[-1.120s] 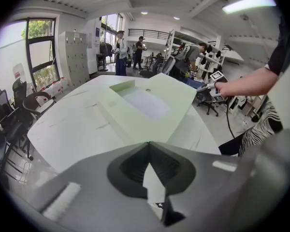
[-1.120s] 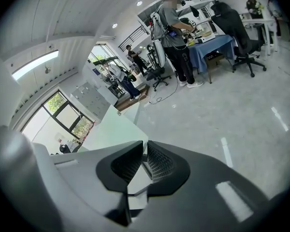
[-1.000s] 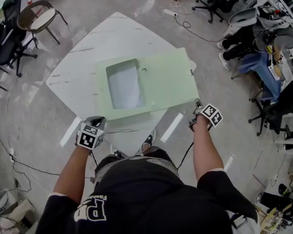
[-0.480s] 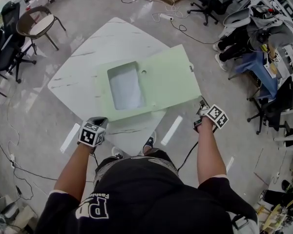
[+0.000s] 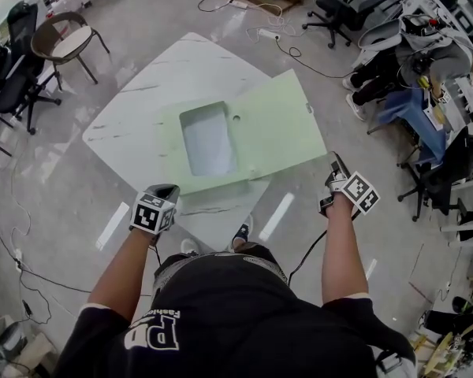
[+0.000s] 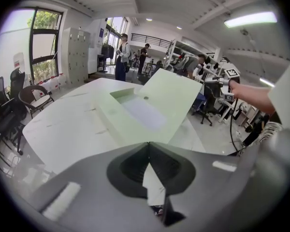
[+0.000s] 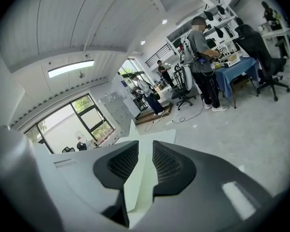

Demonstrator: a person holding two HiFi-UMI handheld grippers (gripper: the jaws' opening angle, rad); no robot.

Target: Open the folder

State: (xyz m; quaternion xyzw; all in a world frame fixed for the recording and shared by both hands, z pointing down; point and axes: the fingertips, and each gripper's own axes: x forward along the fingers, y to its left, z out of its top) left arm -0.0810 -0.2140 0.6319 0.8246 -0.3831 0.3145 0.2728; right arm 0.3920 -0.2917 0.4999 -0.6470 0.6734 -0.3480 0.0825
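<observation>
A pale green folder (image 5: pixel 268 136) lies on the white marble table (image 5: pixel 165 77); its left half has a shallow rectangular recess (image 5: pixel 209 140). Its right half, the cover (image 6: pixel 176 88), is spread out past the table's right edge and tilts up. My left gripper (image 5: pixel 169 189) is at the folder's near left corner, its jaws meeting on that corner (image 6: pixel 147 140). My right gripper (image 5: pixel 333 161) holds the cover's far right corner; in the right gripper view the thin green sheet (image 7: pixel 142 173) stands edge-on between the jaws.
A round chair (image 5: pixel 59 34) and a dark office chair (image 5: pixel 12 61) stand left of the table. At the right are desks, office chairs (image 5: pixel 343 6) and people (image 5: pixel 394 61). Cables (image 5: pixel 276 22) run over the floor beyond the table.
My right gripper has drawn outward to the right with the cover's corner, so the cover lies wider open. The left gripper has stayed at the near left corner.
</observation>
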